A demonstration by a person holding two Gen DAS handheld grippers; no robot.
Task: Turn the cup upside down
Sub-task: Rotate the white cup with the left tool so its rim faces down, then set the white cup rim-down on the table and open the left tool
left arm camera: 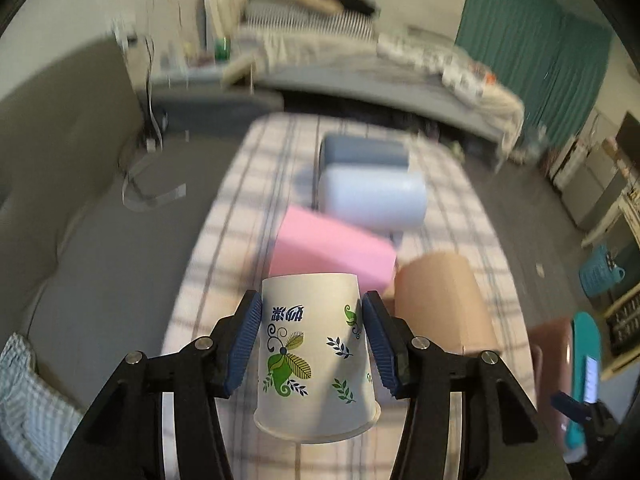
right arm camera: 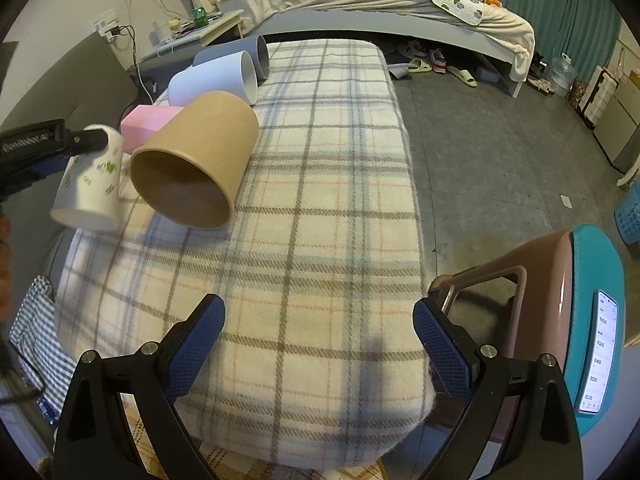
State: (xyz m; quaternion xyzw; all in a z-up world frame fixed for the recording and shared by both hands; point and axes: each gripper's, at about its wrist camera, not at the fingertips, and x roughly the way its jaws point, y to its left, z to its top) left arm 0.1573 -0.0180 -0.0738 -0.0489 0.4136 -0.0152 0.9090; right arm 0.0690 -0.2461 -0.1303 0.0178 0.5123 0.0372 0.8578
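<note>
A white paper cup [left arm camera: 316, 356] with green leaf print sits between the blue pads of my left gripper [left arm camera: 312, 344], which is shut on it. The cup is upside down, rim toward the plaid-covered table [left arm camera: 224, 240], and held just above it. In the right wrist view the same cup [right arm camera: 90, 184] hangs at the left in the left gripper's black fingers [right arm camera: 86, 140], tilted with its rim down. My right gripper [right arm camera: 318, 344] is open and empty, low over the table's near end [right arm camera: 320, 280].
A brown paper cup [right arm camera: 192, 164], a white cup [right arm camera: 216, 78] and a grey cup [right arm camera: 248, 54] lie on their sides on the table, next to a pink block [right arm camera: 146, 122]. A brown chair with a teal cushion and phone [right arm camera: 588, 320] stands right. A bed [right arm camera: 380, 4] lies beyond.
</note>
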